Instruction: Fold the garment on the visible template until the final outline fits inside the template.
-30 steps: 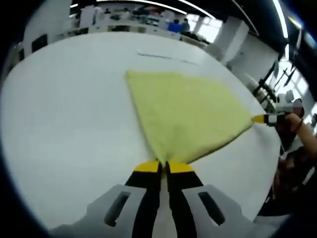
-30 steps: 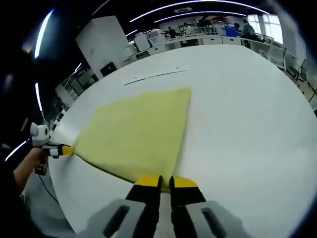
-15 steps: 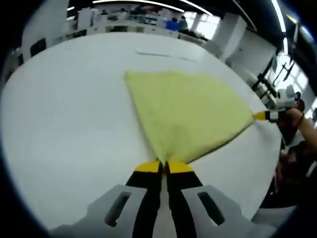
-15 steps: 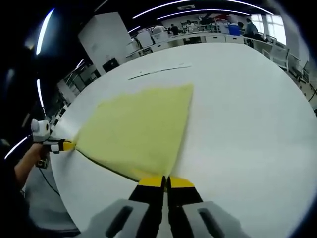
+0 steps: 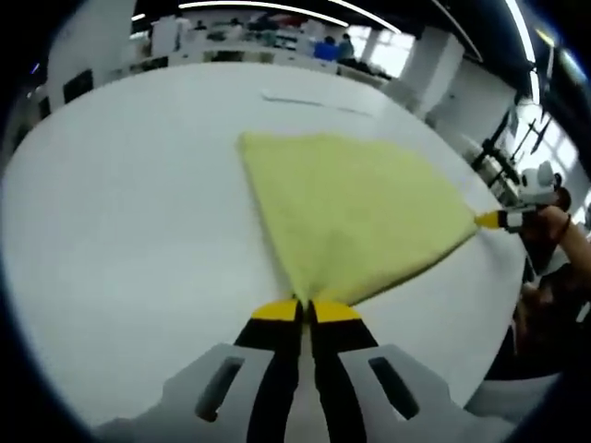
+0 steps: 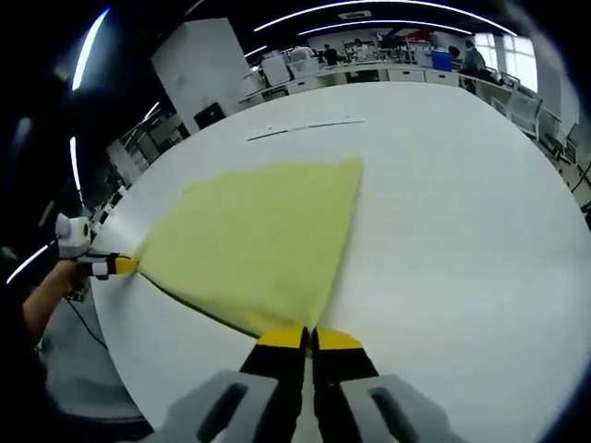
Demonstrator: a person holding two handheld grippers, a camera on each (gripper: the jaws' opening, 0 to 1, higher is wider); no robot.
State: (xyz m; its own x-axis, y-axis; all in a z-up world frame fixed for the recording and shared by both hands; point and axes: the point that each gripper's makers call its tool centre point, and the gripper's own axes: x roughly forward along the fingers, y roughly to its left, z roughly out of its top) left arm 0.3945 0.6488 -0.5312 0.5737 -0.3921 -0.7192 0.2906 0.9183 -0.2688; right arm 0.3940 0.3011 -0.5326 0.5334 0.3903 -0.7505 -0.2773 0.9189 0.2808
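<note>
A yellow cloth [image 5: 355, 208] lies spread on the white table [image 5: 129, 212], stretched between both grippers. My left gripper [image 5: 306, 309] is shut on its near corner in the left gripper view. The right gripper [image 5: 491, 220] comes in there from the right, pinching the cloth's far right corner. In the right gripper view the same yellow cloth [image 6: 259, 245] fans away from my right gripper [image 6: 309, 339], which is shut on its near corner. The left gripper [image 6: 109, 266] holds the cloth's left corner there. A thin dark line [image 6: 309, 127], part of the template, runs on the table beyond the cloth.
The table edge [image 6: 115, 355] curves close on the near side. A person's hand and sleeve [image 5: 554, 249] show at the right of the left gripper view. Desks and people stand far off behind the table.
Both grippers keep their hold on the cloth corners. The views have shifted slightly; the cloth stays stretched in about the same shape.
</note>
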